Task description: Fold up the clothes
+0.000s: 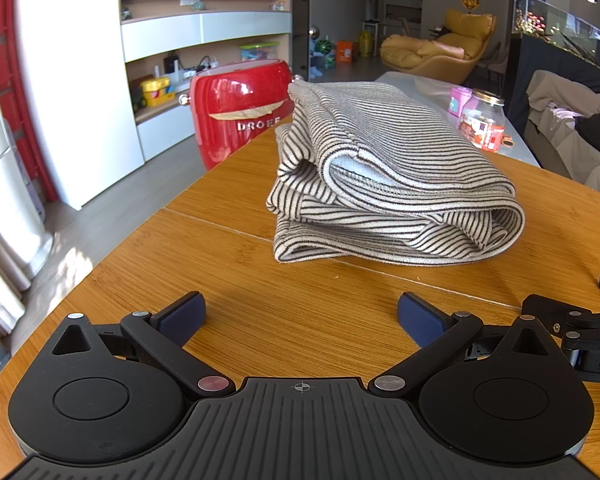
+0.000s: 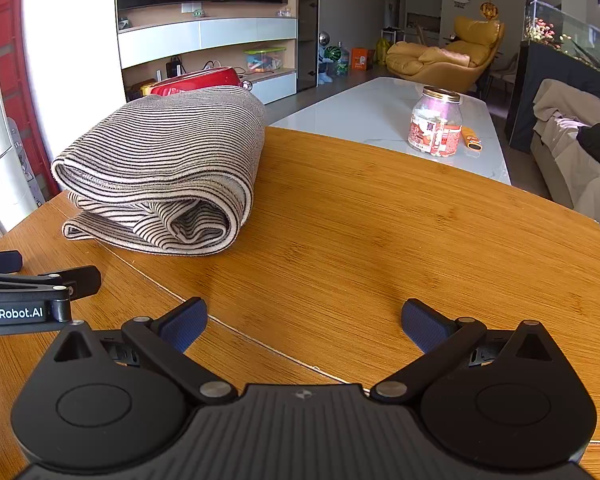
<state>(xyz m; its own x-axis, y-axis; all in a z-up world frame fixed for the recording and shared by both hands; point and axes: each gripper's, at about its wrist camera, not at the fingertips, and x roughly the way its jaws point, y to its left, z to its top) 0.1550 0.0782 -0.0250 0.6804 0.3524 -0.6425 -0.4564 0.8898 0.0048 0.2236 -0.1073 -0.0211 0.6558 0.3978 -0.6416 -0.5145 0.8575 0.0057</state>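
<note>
striped garment point(image 1: 388, 176) sits folded in a thick bundle on the wood bench point(image 1: 220, 248), toward its far edge, apart from both claws. left claw point(image 1: 302, 318) hangs low over the near part of the bench w/ jaws spread wide, nothing in them. right claw point(image 2: 304, 324) same: wide apart, empty, beside the left one, which shows at the left edge of the right wrist view.

handling, judging by looks: soft knit, light, floppy, layers will slide on each other and the bundle will sag if lifted from one spot. rolled fold on its right side looks loose; a cuff or hem pokes out at the near left corner. best hold prob low on the stacked edges, pinching all layers, one claw per end. fold looks about done, maybe a tidy or shift left.

room: bare bench between claws and garment and wide clear stretch toward the right edge. a seam line crosses the bench. beyond the far edge a red appliance point(image 1: 240, 108) stands close behind the bundle, so pushing it further back risks dropping it off. glass jar point(image 2: 436, 124) is on a separate white table point(image 2: 372, 120), well apart.
</note>
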